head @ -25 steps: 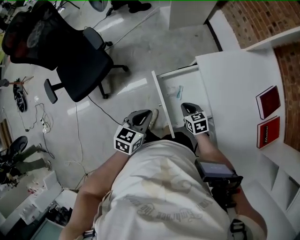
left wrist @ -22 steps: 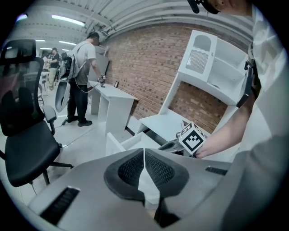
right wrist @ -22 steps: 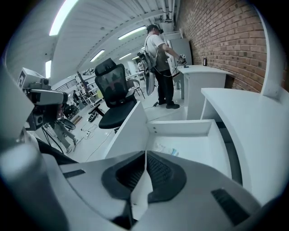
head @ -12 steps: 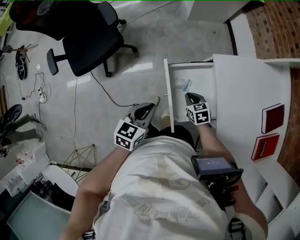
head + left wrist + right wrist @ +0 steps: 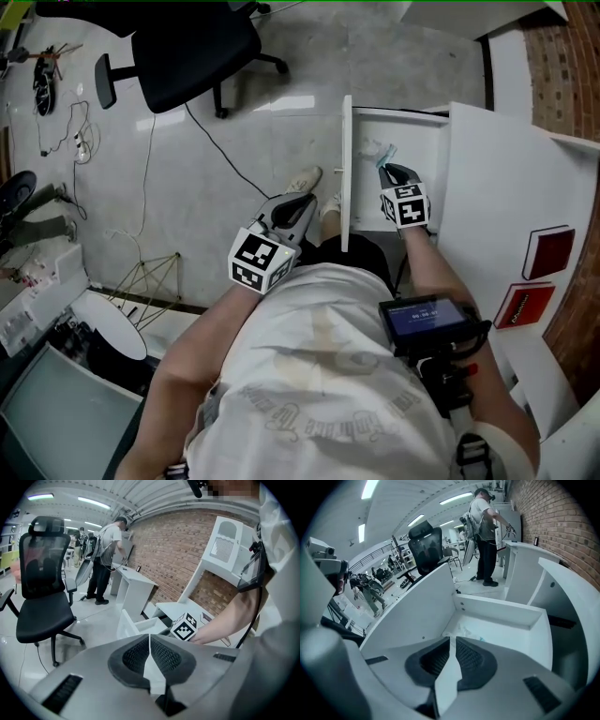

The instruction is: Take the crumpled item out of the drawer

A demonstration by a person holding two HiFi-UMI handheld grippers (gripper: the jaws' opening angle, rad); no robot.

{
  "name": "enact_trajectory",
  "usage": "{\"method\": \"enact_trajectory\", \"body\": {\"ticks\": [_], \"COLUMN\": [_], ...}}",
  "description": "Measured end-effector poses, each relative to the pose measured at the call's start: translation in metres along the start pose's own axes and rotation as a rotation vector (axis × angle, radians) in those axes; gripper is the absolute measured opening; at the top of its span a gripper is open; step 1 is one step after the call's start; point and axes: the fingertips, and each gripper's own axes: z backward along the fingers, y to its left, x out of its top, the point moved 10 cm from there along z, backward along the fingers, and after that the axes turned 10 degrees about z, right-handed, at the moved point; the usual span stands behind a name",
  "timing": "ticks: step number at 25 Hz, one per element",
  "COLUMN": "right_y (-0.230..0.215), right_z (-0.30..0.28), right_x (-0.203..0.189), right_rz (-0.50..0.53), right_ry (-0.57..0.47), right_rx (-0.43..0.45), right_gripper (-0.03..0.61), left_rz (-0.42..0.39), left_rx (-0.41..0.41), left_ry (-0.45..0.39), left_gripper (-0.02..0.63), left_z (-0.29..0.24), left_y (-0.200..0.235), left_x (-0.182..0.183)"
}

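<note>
At the upper middle of the head view, the drawer [image 5: 346, 178] stands pulled out from the white desk [image 5: 487, 197]. The crumpled item [image 5: 374, 150] lies on its floor, in the upper left part of the drawer, close to the front panel. We see a small wad of thin whitish material with a bit of teal at one side; whether it is film or paper we cannot tell. The right gripper [image 5: 388, 171] points down into the drawer just below the wad in the frame and, as far as we can see, does not touch it. Its jaws are pressed together with nothing between them. The left gripper [image 5: 302, 204] hangs outside the drawer, left of the front panel, also clenched and empty.

We judge the item to be very light and soft. It will give under the pads and may slide on the smooth drawer floor if it is pushed. The closed tips would only push it toward the wall, so the jaws must first open. We would then close them across the thick middle of the wad, not on a loose edge, which could slip out or tear. Little force is needed
</note>
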Motion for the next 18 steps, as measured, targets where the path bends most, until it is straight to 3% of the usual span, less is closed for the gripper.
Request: {"method": "enact_trajectory", "body": {"ticks": [4,7,18], "right_y": [-0.007,-0.009,-0.004], "right_z": [-0.011,-0.019,-0.054], "right_x": [-0.002,-0.003,-0.009], "right_rz": [0.037,0.060,0.227], "right_ry": [0.042,0.067,0.167], "right_rx": [-0.006,0.004,0.077], "right_gripper": [0.035,0.102,0.222], "left_rz": [0.008,0.011,0.031], "left_rx": [0.001,0.004,0.003], "left_ry": [0.013,0.017,0.034], "left_gripper": [0.028,0.028,0.028], "left_z": [-0.001,-0.001,-0.002], "left_y": [-0.002,-0.003,-0.004], "left_x": [-0.005,-0.005,-0.012]}}
